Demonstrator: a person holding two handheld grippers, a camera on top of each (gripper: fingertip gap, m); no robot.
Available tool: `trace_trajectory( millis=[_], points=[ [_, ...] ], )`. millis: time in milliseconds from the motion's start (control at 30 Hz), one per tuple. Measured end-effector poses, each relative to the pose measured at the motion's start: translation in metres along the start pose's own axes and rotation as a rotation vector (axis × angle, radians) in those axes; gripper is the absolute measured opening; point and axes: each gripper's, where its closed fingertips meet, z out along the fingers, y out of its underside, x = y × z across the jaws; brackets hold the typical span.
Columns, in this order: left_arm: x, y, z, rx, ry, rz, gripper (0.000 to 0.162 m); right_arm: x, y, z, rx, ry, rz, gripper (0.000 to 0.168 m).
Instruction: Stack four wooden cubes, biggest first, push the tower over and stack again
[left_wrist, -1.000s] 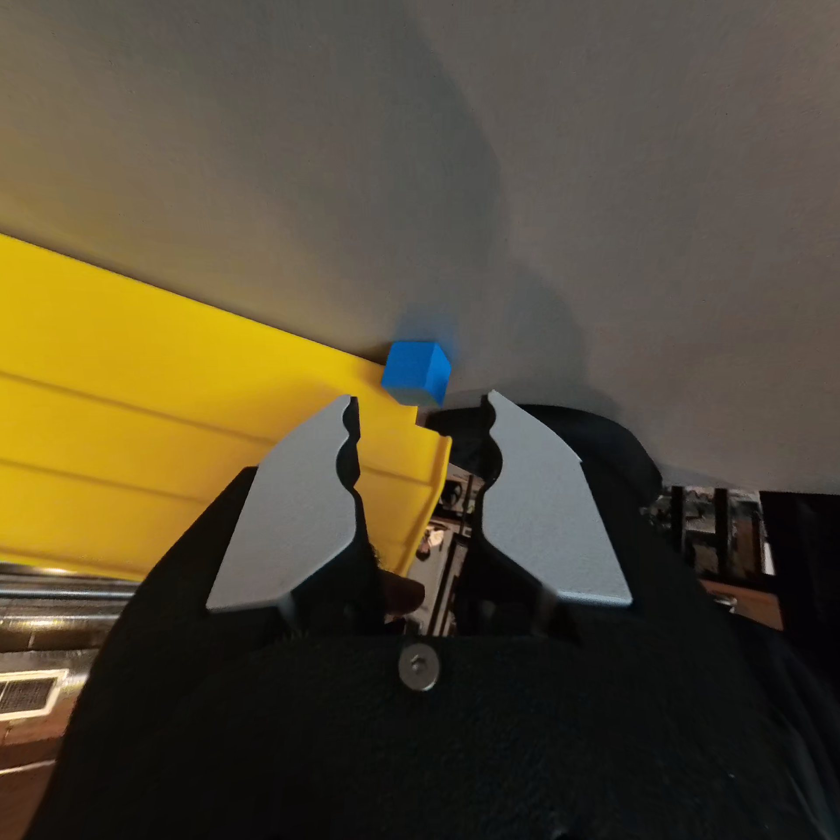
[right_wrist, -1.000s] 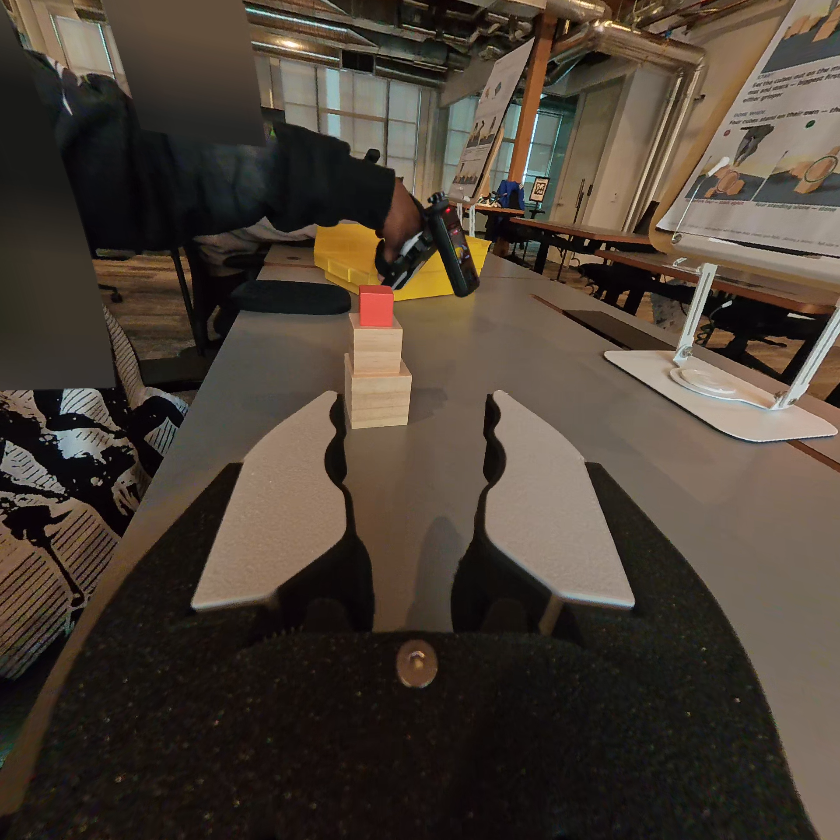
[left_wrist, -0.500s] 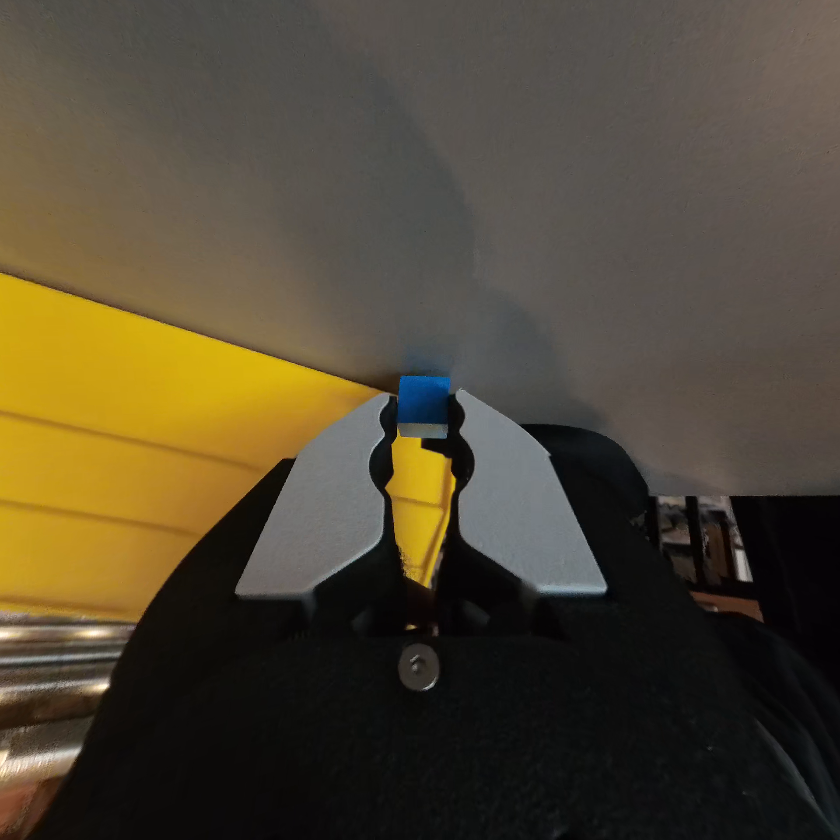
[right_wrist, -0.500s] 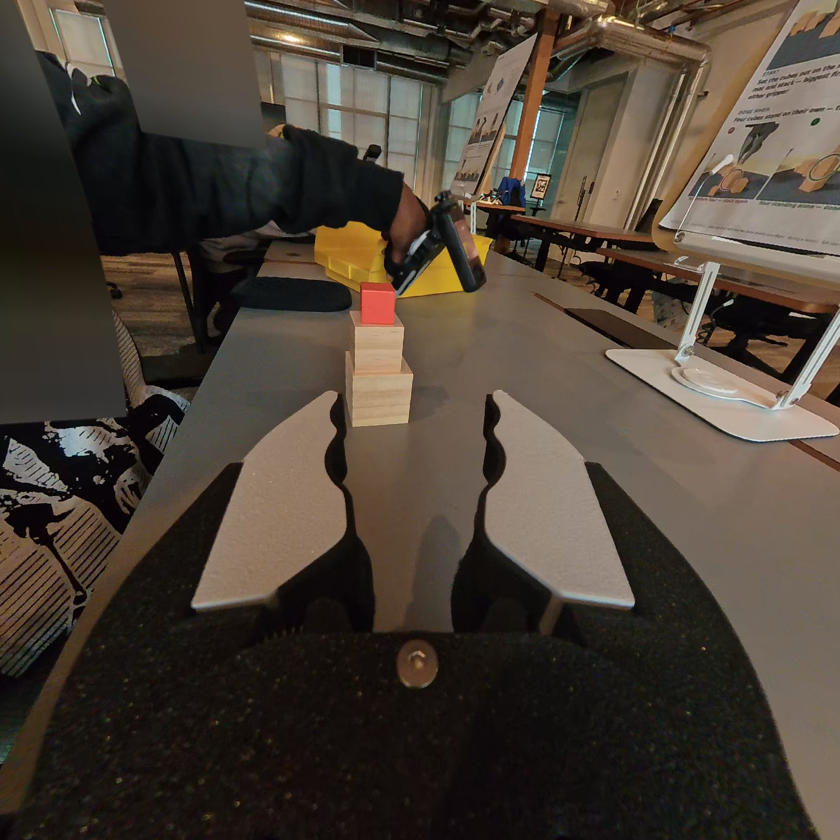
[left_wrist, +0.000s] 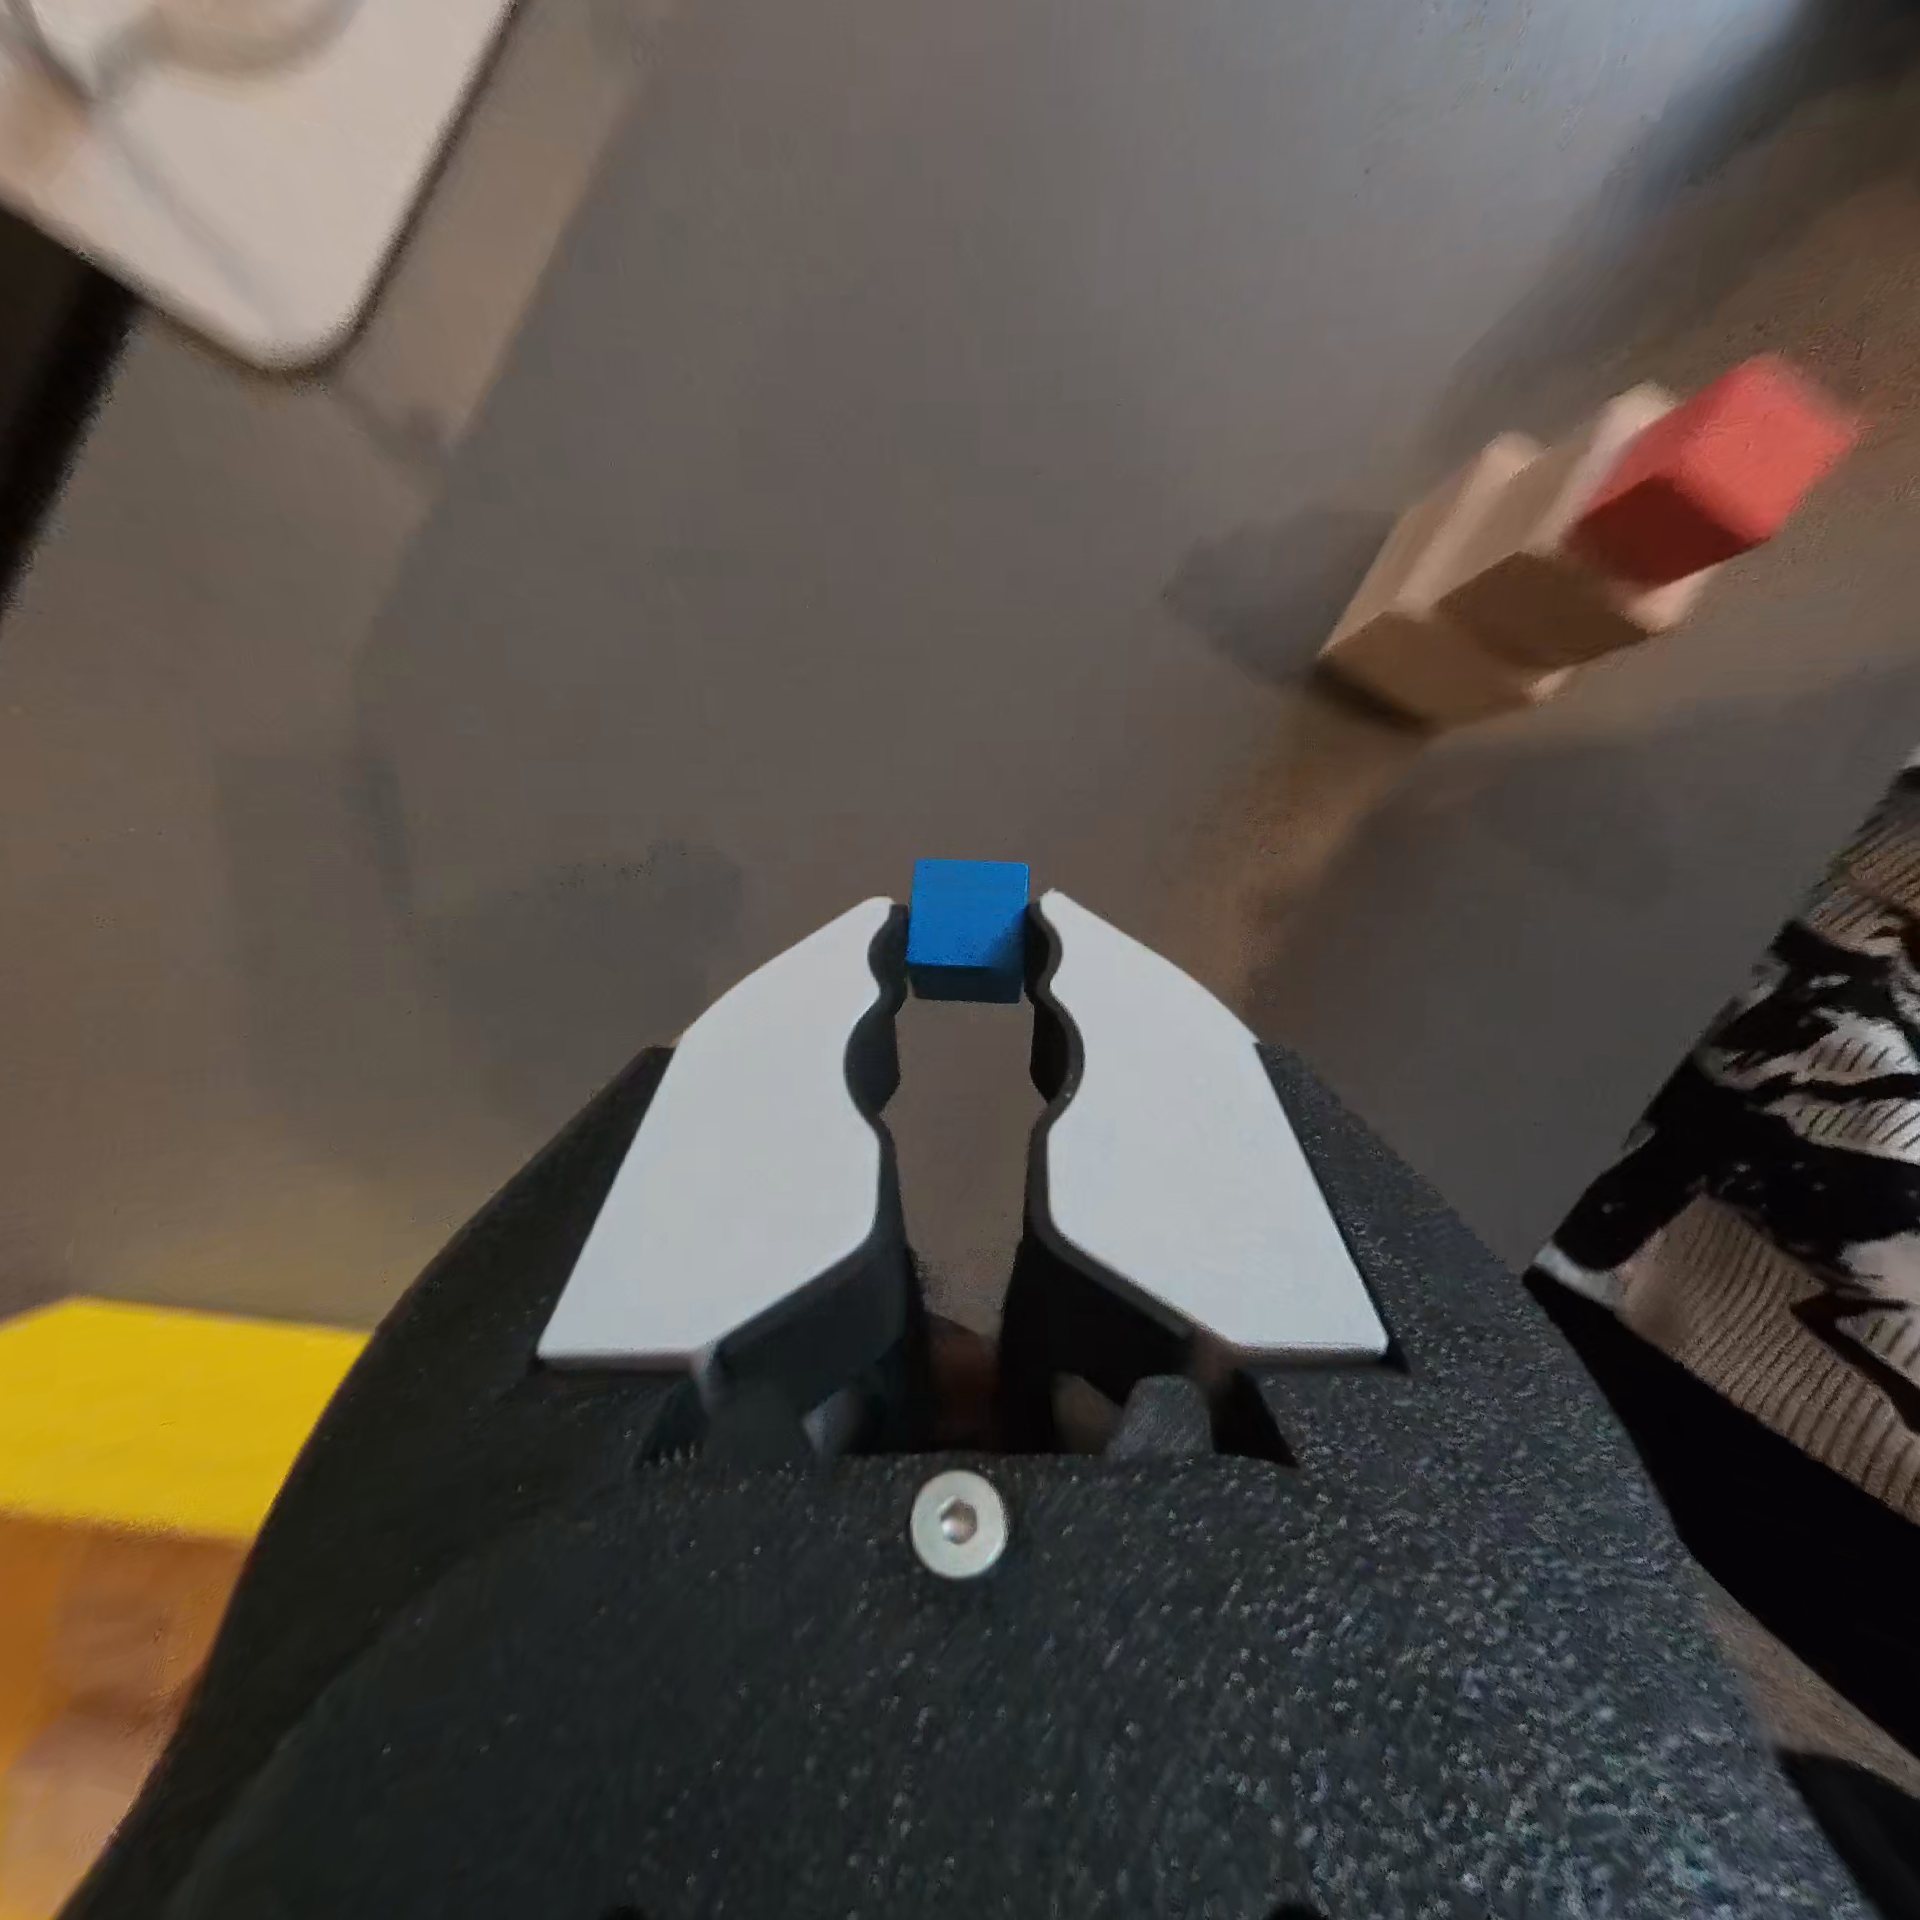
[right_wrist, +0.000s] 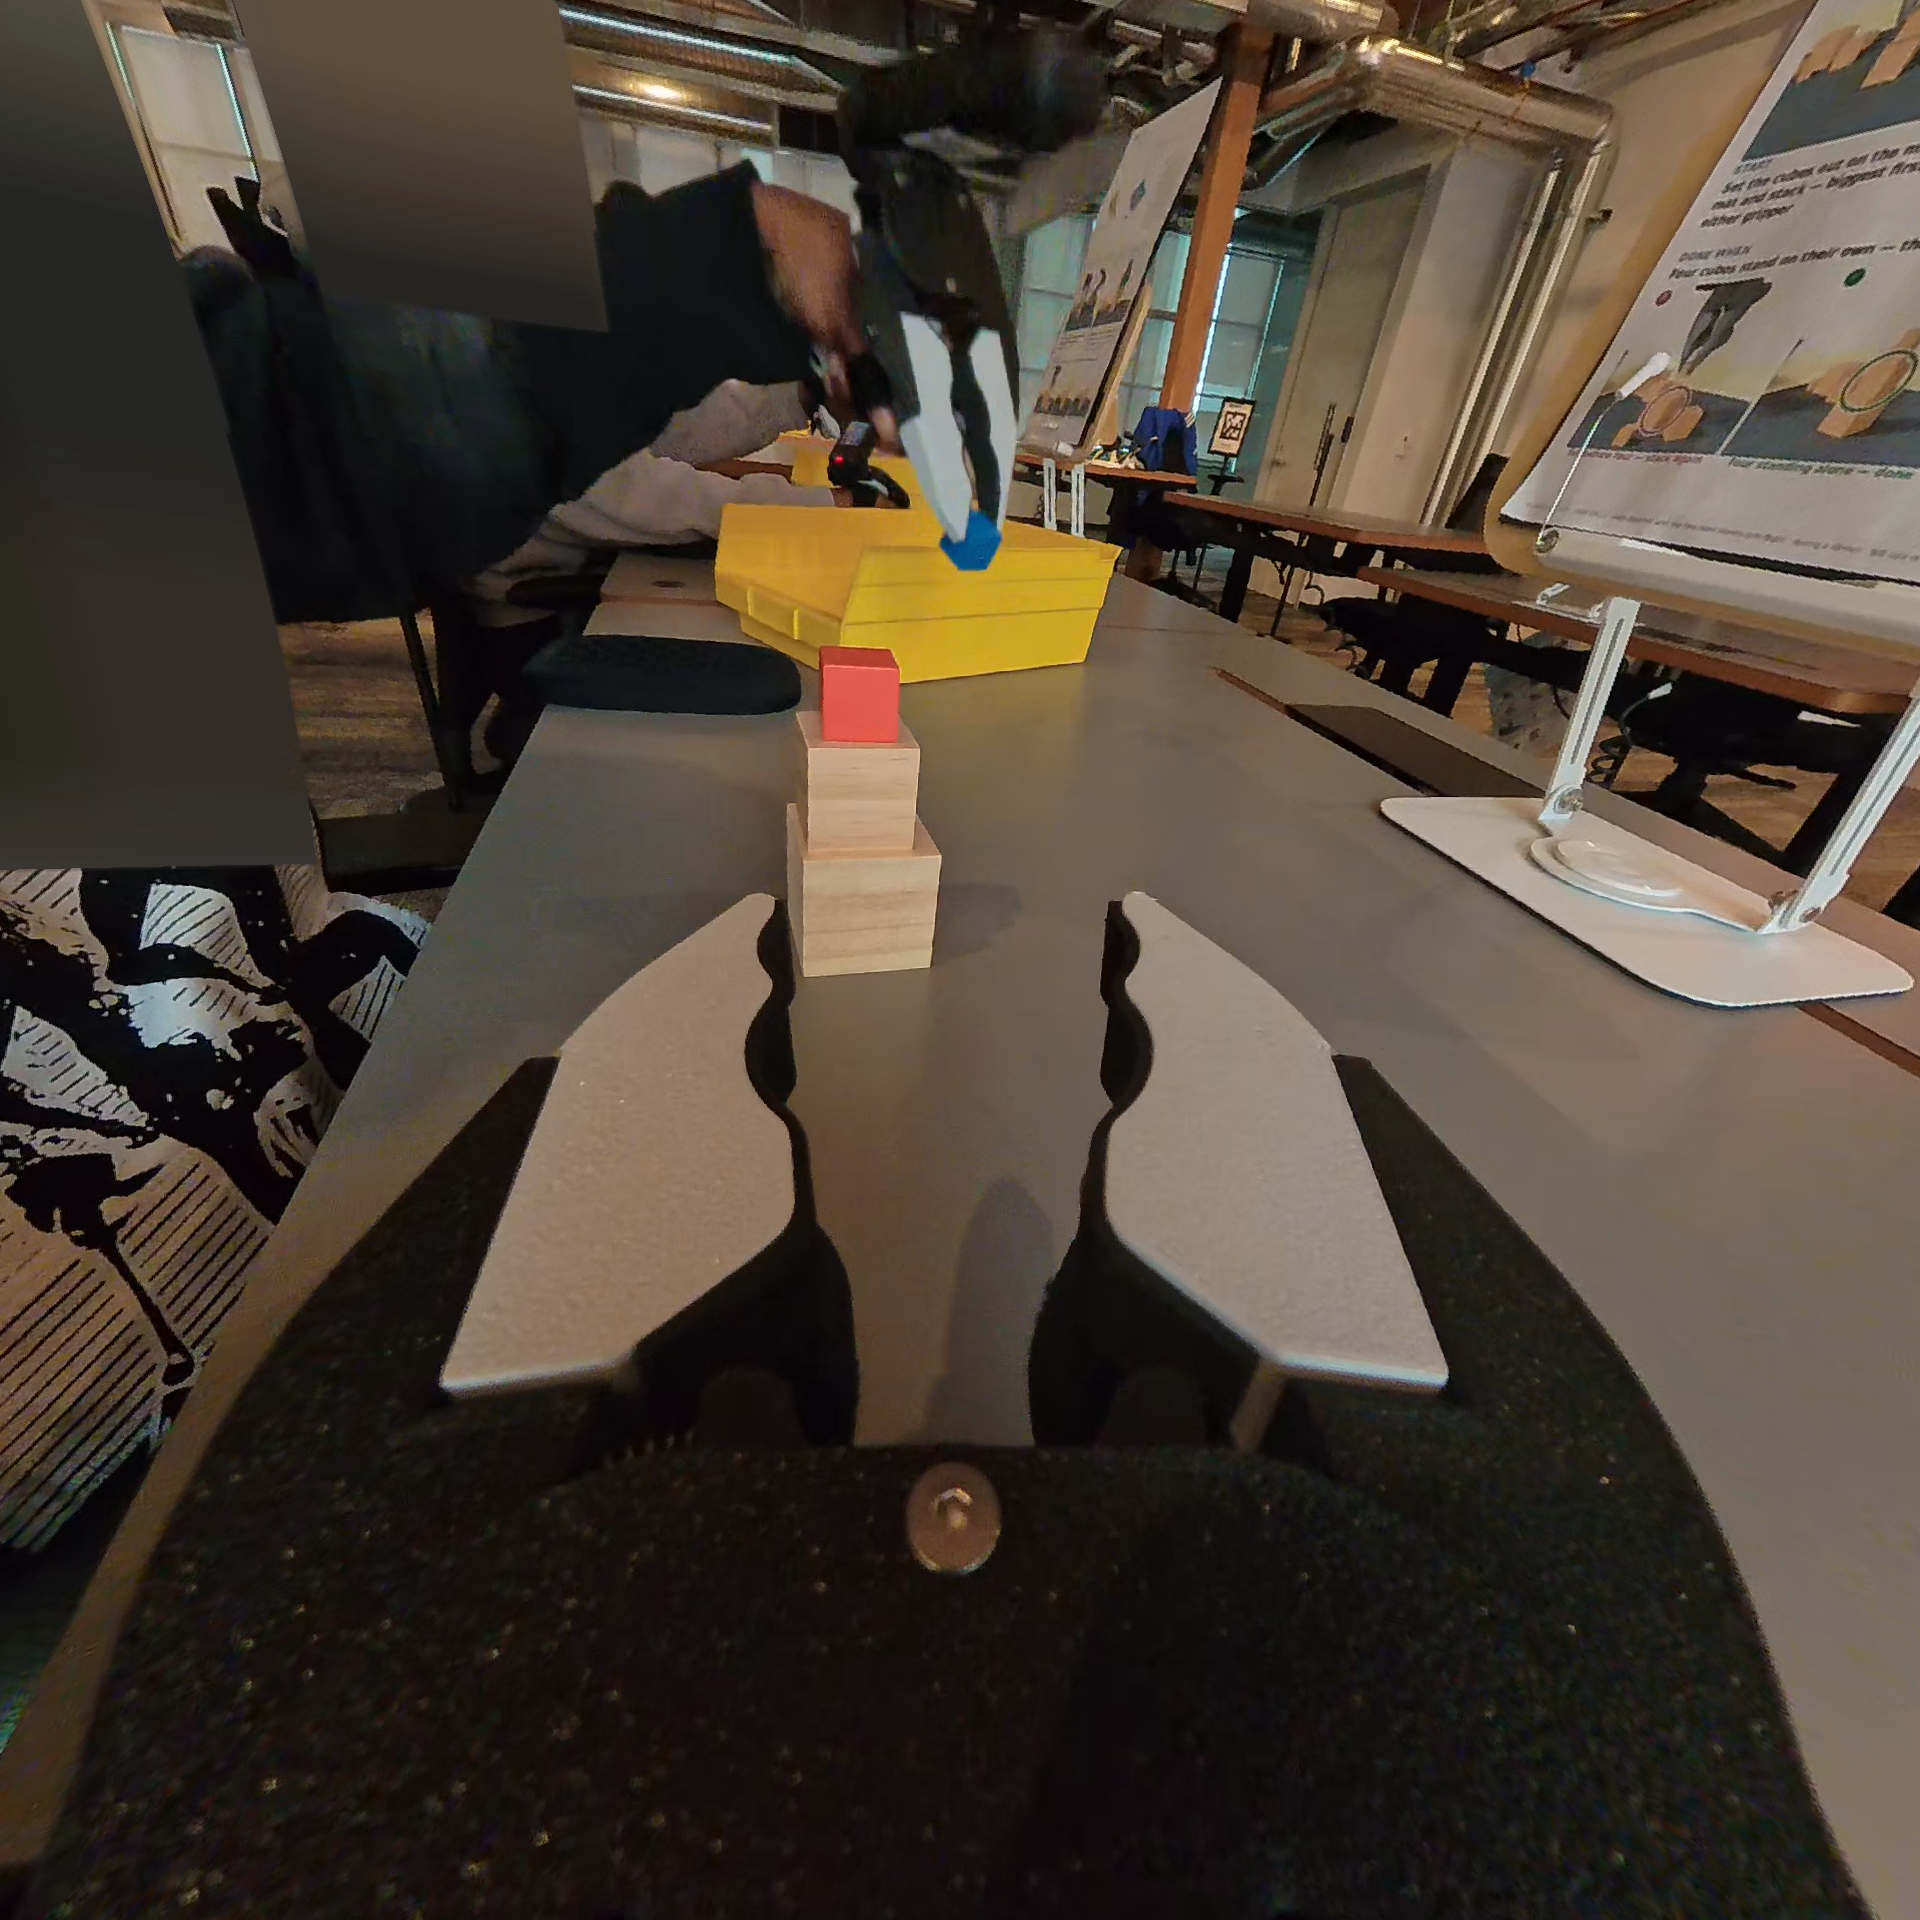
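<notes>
Since the earlier frame, the left gripper (right_wrist: 971, 520) has lifted off the table (right_wrist: 1195, 831) with the blue cube (left_wrist: 968, 930) and swung round, so its camera now looks down on the tower instead of along the yellow bin (right_wrist: 935, 613). By size, the grey table comes first, carrying everything. On its far end sits the yellow bin, with a black pad (right_wrist: 665, 675) just beside it. On the right side stands a white stand (right_wrist: 1662, 935) holding a printed board. A person's dark sleeve (right_wrist: 499, 416) reaches in above the bin.

The right gripper (right_wrist: 940, 935) rests low over the table, its fingers (right_wrist: 644, 1164) spread wide with nothing between them, pointing toward the tower.

The tower stands just past the left fingertip: the largest wooden cube (right_wrist: 864, 909) on the table, a smaller wooden cube (right_wrist: 860, 779) on it, and the red cube (right_wrist: 858, 694) on top.

The left gripper hangs in the air above the bin, its fingers closed on the small blue cube, pinched at the very tips.
</notes>
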Motion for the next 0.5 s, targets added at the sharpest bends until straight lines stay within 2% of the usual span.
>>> trace_trajectory(
  millis=[133,233,333,500],
  points=[
    [0.045,-0.044,-0.014,0.245,0.038,0.115,0.021,0.000,0.000,0.000,0.002,0.002,0.001,0.057],
    [0.078,-0.064,-0.016,0.376,0.079,0.191,0.021,0.000,0.000,0.000,0.003,0.003,0.001,0.057],
    [0.102,-0.076,-0.011,0.459,0.113,0.258,0.021,0.001,-0.001,0.000,0.005,0.004,0.001,0.056],
    [0.139,-0.082,0.003,0.523,0.273,0.280,0.021,0.001,-0.001,-0.001,0.005,0.004,0.004,0.056]
  ],
)
